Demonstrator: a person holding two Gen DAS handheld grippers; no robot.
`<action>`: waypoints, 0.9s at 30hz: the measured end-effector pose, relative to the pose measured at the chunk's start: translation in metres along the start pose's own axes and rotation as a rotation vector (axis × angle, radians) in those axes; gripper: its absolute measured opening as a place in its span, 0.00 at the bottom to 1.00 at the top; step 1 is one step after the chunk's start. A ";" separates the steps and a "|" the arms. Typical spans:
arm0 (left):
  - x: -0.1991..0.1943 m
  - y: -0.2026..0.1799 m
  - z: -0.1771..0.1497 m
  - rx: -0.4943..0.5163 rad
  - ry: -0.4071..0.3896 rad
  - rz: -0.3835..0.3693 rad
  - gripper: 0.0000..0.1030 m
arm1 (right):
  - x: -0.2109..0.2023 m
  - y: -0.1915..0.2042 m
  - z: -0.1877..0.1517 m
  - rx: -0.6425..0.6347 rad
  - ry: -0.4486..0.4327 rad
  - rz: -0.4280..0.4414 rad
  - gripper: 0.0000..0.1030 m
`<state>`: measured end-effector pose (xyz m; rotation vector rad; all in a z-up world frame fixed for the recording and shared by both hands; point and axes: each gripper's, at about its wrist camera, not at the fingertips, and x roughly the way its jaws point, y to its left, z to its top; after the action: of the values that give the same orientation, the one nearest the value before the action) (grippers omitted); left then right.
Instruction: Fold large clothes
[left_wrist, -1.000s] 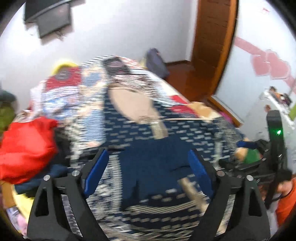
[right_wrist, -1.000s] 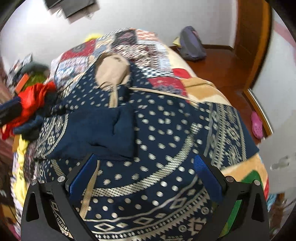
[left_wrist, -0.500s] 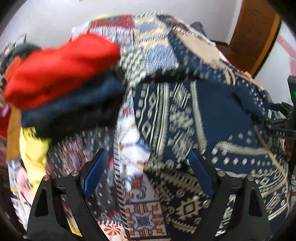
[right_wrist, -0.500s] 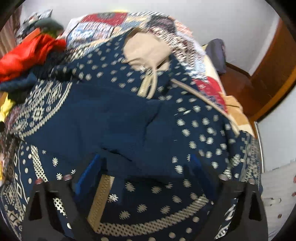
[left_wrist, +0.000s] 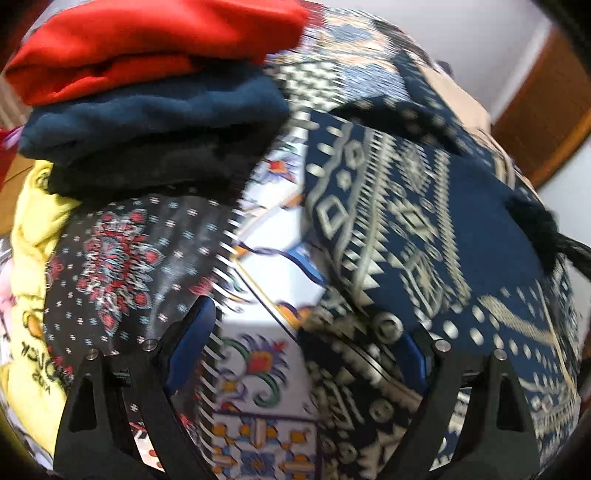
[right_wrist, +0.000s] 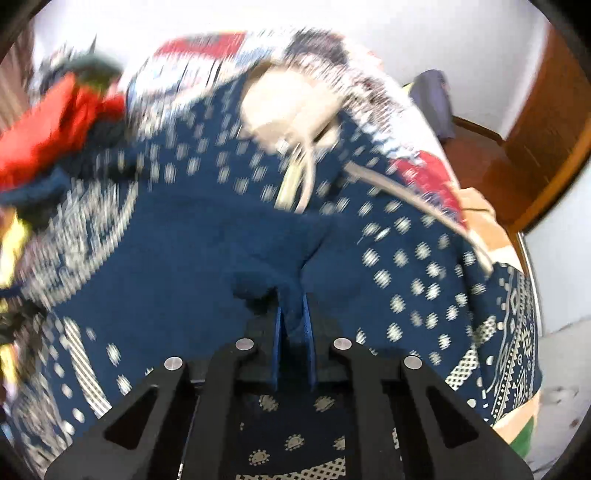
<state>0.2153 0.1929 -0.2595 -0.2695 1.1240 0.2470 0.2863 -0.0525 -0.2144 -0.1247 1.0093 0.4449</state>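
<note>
Navy garment, printed with pale dots and bands of geometric trim around a beige neckline, lies spread across a patchwork bedspread, its plain blue underside turned up in a fold at the middle; the right gripper has just closed, its blue pads pinching a ridge of that plain fabric. At the garment's patterned edge the left gripper hovers with jaws wide and nothing clamped; folded red and dark clothes are stacked beside it.

Left gripper agape over navy patterned garment edge, apparently untouched
</note>
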 end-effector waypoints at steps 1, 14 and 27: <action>0.002 0.000 0.001 -0.003 -0.004 0.012 0.86 | -0.008 -0.006 0.004 0.024 -0.035 0.003 0.09; -0.012 0.000 0.009 0.036 -0.098 0.158 0.86 | -0.058 -0.077 0.018 0.162 -0.174 -0.111 0.07; -0.012 -0.003 -0.005 0.070 -0.047 0.171 0.86 | -0.034 -0.119 -0.048 0.214 0.026 -0.097 0.07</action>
<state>0.2070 0.1877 -0.2500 -0.1051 1.1079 0.3632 0.2823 -0.1850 -0.2236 0.0125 1.0656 0.2454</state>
